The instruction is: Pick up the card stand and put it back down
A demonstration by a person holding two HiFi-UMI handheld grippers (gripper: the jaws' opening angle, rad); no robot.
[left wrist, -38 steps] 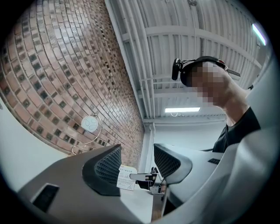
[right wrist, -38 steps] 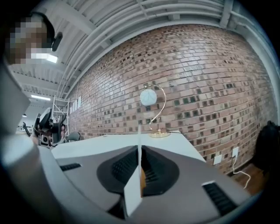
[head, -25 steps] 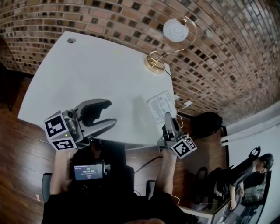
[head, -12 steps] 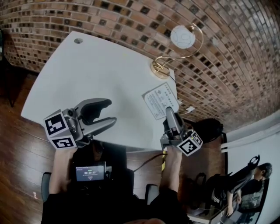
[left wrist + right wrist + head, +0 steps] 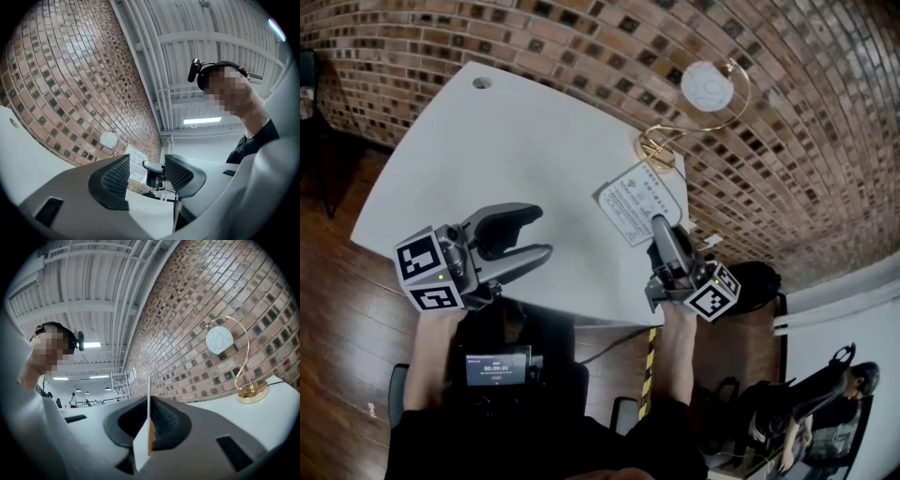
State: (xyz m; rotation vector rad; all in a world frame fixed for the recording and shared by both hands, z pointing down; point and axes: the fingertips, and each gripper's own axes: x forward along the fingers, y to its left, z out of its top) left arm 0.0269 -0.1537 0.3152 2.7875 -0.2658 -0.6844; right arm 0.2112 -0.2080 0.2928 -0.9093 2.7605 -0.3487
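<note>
The card stand is a white printed card, tilted over the right end of the white table. My right gripper is shut on its near edge. In the right gripper view the card stands edge-on between the closed jaws of that gripper. My left gripper hovers at the table's front edge, open and empty. The left gripper view looks between its own open fingers at the card and the right gripper beyond.
A gold wire stand carrying a white disc sits at the table's far right by the brick wall, just past the card. A small screen device is below the table edge. A person stands at the lower right.
My right gripper has carried the card stand away from the front edge toward the gold stand, and the card has lifted. The left gripper has barely moved.
</note>
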